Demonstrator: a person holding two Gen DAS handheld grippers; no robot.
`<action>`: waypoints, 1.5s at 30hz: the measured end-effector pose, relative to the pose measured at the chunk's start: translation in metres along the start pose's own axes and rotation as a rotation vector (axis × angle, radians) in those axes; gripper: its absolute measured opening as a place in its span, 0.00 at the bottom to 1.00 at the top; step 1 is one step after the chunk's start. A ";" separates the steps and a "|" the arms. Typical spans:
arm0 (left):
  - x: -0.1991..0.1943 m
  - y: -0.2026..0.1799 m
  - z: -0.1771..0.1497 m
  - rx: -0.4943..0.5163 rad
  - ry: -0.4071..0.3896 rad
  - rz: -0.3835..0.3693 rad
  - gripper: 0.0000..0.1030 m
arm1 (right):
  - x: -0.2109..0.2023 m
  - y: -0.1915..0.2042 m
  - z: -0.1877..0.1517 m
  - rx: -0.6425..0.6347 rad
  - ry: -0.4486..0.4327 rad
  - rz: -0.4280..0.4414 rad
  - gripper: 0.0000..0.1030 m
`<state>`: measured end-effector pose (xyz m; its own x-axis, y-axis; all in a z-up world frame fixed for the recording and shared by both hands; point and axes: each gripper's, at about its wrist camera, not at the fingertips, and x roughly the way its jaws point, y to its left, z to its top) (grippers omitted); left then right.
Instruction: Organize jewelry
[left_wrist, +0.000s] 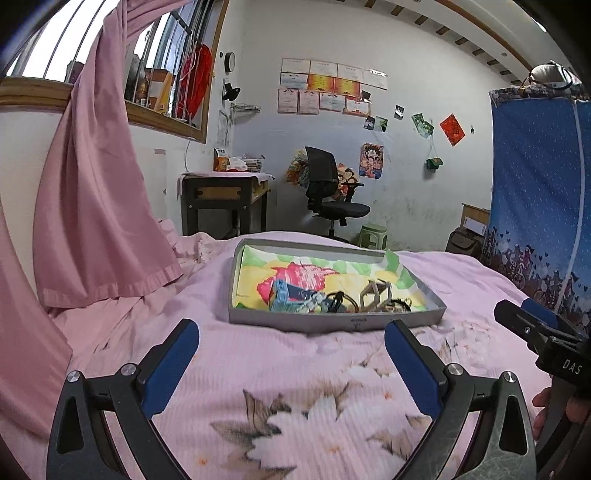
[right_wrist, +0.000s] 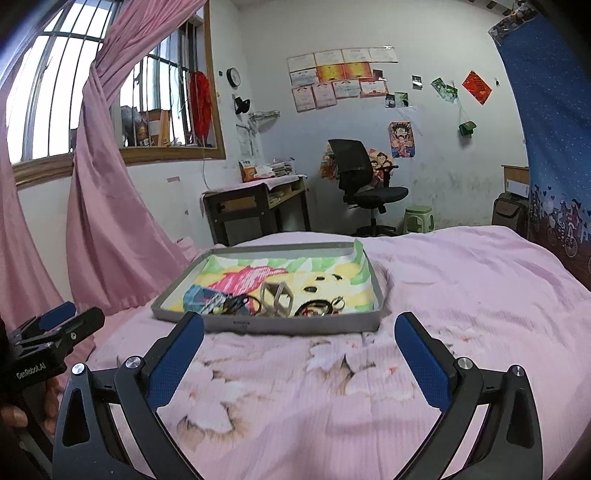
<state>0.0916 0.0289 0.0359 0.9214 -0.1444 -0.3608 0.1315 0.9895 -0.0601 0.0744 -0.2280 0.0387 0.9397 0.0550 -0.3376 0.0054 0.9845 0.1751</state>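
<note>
Pictured on a pink floral bedspread (left_wrist: 295, 369): a shallow grey tray (left_wrist: 332, 322), lined with a bright cartoon sheet, with the jewelry (left_wrist: 373, 297) heaped along its near edge beside a blue trinket (left_wrist: 286, 295). Held low over the bed's near edge, just short of the tray: left gripper (left_wrist: 291, 343) and right gripper (right_wrist: 300, 332), blue-padded fingers (right_wrist: 177, 354) spread wide, grasping nothing.
</note>
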 end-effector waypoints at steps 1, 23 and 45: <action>-0.001 0.000 -0.002 0.001 0.001 0.001 0.98 | -0.003 0.001 -0.003 -0.003 0.004 0.000 0.99; -0.023 -0.001 -0.034 0.011 -0.039 0.072 0.98 | -0.027 0.005 -0.031 -0.024 0.000 -0.039 0.99; -0.023 -0.001 -0.035 0.018 -0.040 0.075 0.98 | -0.026 -0.001 -0.033 -0.005 0.010 -0.057 0.99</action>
<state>0.0575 0.0306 0.0117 0.9427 -0.0693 -0.3265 0.0674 0.9976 -0.0170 0.0390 -0.2250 0.0172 0.9343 0.0005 -0.3565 0.0571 0.9869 0.1509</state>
